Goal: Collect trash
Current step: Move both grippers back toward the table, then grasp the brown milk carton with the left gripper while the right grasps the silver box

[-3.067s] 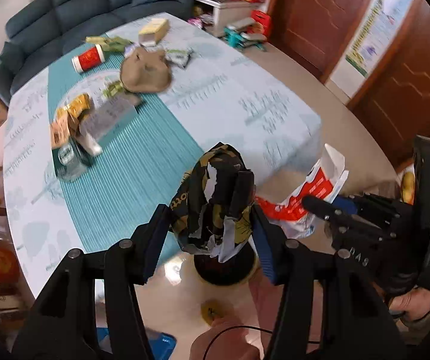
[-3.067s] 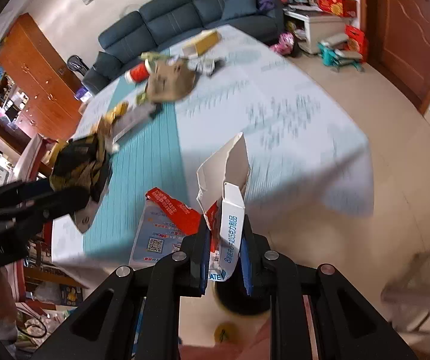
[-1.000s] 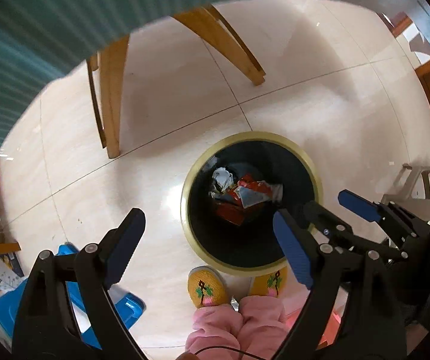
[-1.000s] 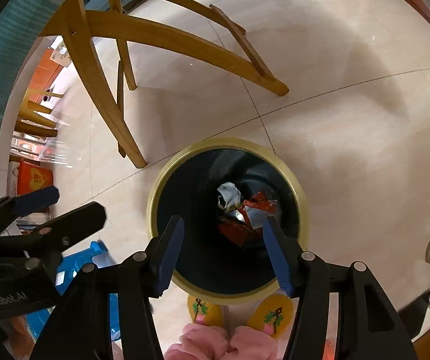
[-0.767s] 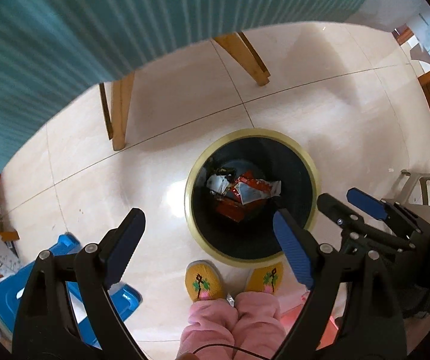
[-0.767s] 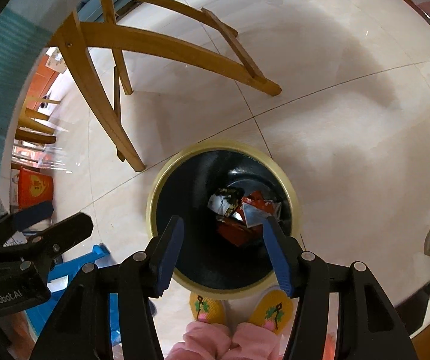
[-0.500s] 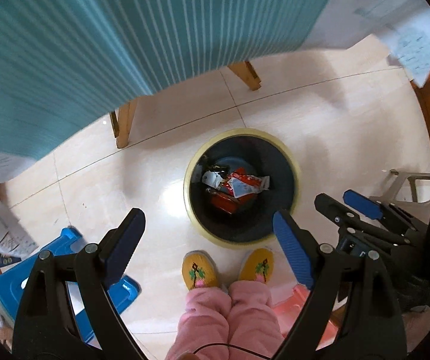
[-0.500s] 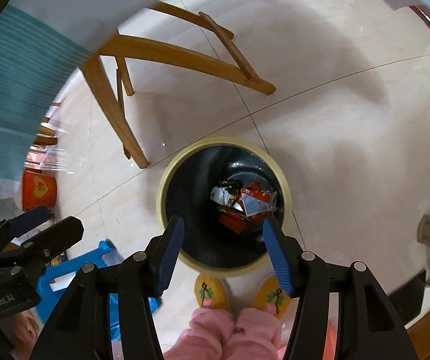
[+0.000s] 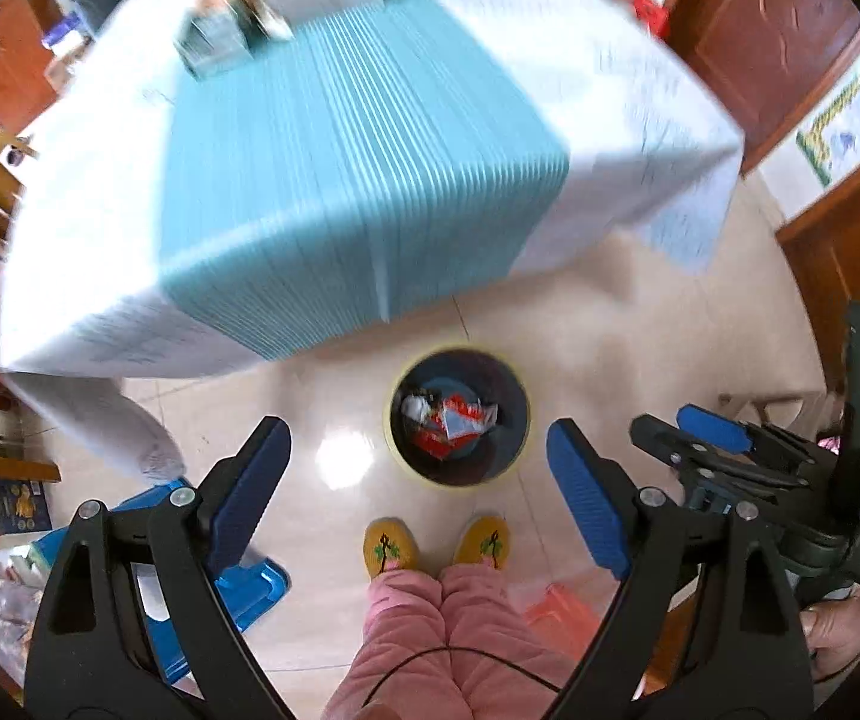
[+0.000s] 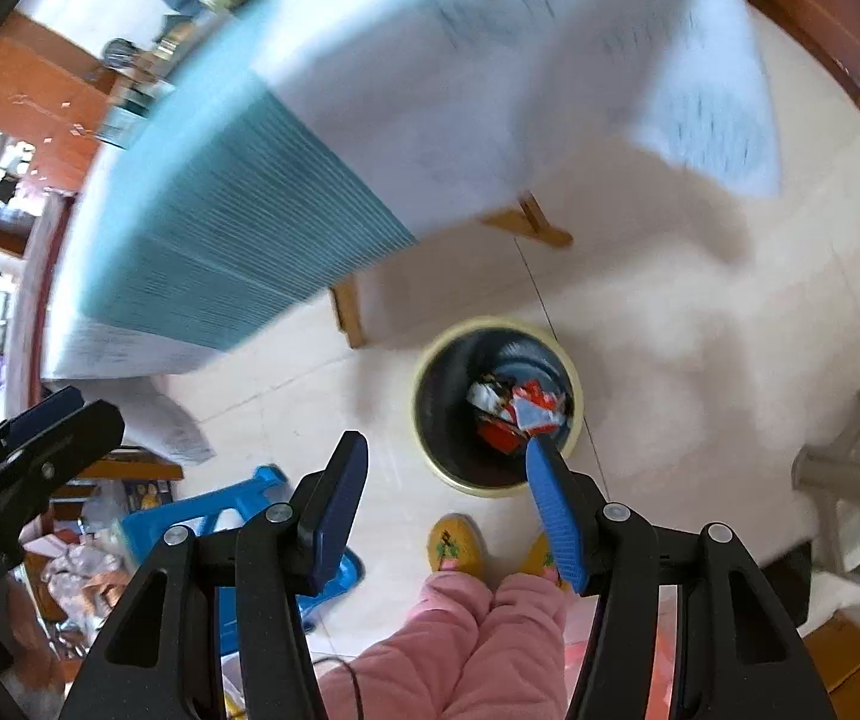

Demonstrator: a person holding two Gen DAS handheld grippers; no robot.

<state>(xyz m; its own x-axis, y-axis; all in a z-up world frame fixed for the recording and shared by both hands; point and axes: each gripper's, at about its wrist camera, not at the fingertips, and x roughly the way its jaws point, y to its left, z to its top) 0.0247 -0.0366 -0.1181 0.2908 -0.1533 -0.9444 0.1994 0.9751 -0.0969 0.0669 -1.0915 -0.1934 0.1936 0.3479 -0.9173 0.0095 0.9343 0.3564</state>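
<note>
Below, a round yellow-rimmed bin on the tiled floor near the table's edge, red and white wrappers piled inside it, left gripper jaws wide apart and empty, right gripper jaws parted, gripping nothing

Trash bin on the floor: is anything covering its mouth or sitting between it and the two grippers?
Nothing visible does. The trash bin is open-topped, wrappers inside, and the empty left gripper and right gripper hang above it.
</note>
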